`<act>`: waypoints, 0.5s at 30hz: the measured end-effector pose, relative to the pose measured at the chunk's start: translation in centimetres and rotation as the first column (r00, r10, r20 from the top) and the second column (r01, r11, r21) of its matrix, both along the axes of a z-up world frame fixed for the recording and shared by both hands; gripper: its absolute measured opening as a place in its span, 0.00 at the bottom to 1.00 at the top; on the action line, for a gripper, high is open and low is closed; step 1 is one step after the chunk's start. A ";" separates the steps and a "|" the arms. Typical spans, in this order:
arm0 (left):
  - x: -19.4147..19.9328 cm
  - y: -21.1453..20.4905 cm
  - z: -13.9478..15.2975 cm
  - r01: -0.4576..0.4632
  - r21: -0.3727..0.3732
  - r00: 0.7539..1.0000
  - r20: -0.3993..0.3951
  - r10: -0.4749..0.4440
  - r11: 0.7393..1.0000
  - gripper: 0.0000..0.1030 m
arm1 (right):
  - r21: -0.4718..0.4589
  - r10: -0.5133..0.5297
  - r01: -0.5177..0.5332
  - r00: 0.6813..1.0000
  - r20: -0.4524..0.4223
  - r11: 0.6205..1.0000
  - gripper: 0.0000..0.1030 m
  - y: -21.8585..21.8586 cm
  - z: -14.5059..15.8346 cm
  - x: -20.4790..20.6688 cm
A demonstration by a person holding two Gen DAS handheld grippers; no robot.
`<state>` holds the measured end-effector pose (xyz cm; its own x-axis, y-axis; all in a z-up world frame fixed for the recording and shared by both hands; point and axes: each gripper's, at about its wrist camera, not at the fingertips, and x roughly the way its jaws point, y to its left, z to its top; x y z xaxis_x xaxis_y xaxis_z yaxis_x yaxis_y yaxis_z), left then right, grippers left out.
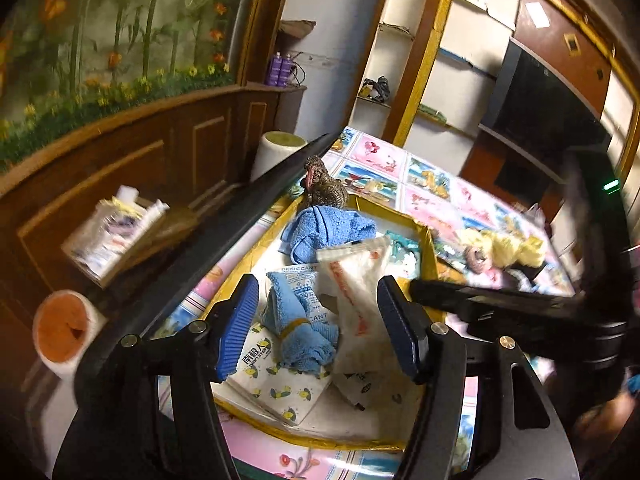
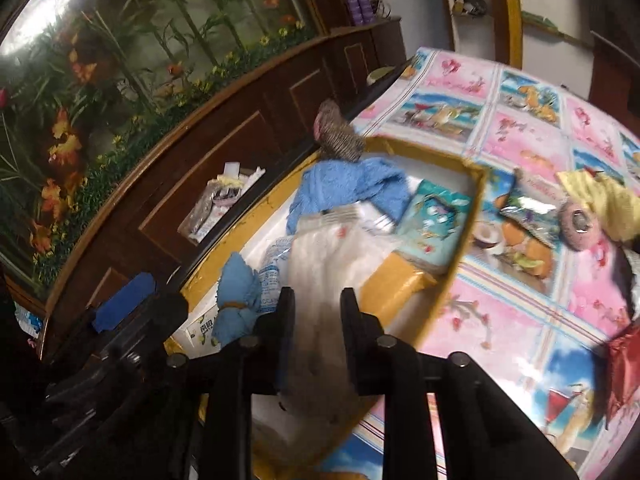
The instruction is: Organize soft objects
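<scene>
A clear plastic pouch with red print (image 1: pixel 356 276) lay in the yellow-rimmed shallow box (image 1: pixel 424 240), its long axis running from the box's near edge up toward the far wall, the sealed end pointing away from both cameras. In the right wrist view the same pouch (image 2: pixel 332 256) ran straight out from between the right tool's (image 2: pixel 316 300) black fingers (image 2: pixel 286 308); the jaws stood narrowly apart with the pouch's near end between them, but blur hid whether the pads pressed on it.

Just left of the pouch lay a small blue cloth bundle (image 1: pixel 298 332) tied with a yellowish band, its length slanting up and to the left, resting on white desiccant packets (image 1: pixel 300 280) and a lemon-printed tissue pack (image 1: pixel 276 384). The left tool (image 1: pixel 318 328) hovered over these with its blue ribbed pads (image 1: pixel 238 328) spread wide, bundle and pouch both showing in the gap and neither pad touching them.

Farther back in the box a larger blue towel (image 1: pixel 324 228) lay crumpled, and a brownish knitted item (image 1: pixel 326 192) sat at the box's far corner. A teal packet (image 2: pixel 432 220) lay against the right wall.

The box sat on a tabletop (image 2: pixel 520 132) covered in a pink and blue picture cloth. On it, beside the box, lay a yellow fabric piece (image 2: pixel 604 200), a pink ring-shaped item (image 2: pixel 578 224) and a shiny foil packet (image 2: pixel 528 200).
</scene>
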<state>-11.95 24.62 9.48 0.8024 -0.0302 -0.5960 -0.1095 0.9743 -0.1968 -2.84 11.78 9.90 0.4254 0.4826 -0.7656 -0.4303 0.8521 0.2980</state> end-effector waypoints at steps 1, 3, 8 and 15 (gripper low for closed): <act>-0.2 -0.7 0.1 0.001 0.029 1.000 0.003 -0.001 1.000 0.60 | 0.006 -0.017 0.016 1.000 0.024 1.000 0.42 -1.0 0.5 -0.4; -0.5 -2.0 0.3 0.008 0.082 1.000 0.006 -0.008 0.997 0.60 | 0.009 -0.066 0.065 0.994 0.084 0.998 0.58 -3.2 1.3 -1.4; -1.2 -5.6 0.7 0.055 0.188 0.998 0.011 -0.058 0.981 0.60 | -0.003 -0.166 0.169 0.976 0.143 0.986 0.62 -9.0 1.8 -2.8; -1.1 -10.2 0.7 0.130 0.268 0.991 -0.027 -0.128 0.955 0.60 | -0.001 -0.302 0.303 0.949 0.094 0.953 0.62 -16.6 -0.2 -3.4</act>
